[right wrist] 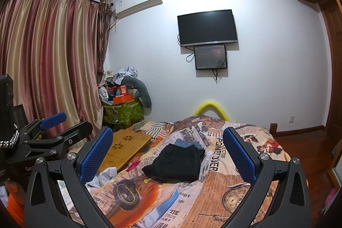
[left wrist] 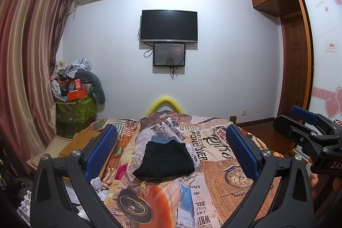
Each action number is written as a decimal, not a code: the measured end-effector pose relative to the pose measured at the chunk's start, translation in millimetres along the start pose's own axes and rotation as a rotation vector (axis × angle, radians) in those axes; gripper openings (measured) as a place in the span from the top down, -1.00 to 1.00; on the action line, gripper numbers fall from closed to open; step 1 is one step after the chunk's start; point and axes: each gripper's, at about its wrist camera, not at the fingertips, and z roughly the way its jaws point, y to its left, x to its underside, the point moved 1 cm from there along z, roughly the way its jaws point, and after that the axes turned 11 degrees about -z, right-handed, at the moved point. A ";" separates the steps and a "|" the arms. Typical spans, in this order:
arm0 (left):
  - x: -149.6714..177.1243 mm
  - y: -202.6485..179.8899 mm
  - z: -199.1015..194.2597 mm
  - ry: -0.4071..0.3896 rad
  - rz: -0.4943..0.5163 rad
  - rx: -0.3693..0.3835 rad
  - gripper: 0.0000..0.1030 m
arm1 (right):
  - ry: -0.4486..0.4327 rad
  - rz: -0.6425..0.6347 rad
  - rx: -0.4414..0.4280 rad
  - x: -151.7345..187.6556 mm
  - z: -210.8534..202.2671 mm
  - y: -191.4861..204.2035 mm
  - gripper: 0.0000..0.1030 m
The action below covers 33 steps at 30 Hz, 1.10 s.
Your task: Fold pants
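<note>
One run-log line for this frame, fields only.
stage: pants folded | black pants: on bed, atop jeans | left tool: open, empty, raised | right tool: open, empty, raised

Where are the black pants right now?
The black pants lie folded on the printed bedspread, mid-bed in both wrist views, overlapping a blue denim garment just beyond them, with the wooden lap tray off to their left.
</note>
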 end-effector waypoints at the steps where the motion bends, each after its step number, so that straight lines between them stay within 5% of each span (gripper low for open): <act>1: 0.0 0.0 0.0 0.000 0.000 0.000 -0.99 | -0.001 0.000 0.000 -0.3 -0.5 0.2 -0.99; 33: 1.0 4.6 3.1 0.033 -0.034 0.025 -0.99 | 0.003 0.002 0.002 -3.3 -2.9 8.1 -0.99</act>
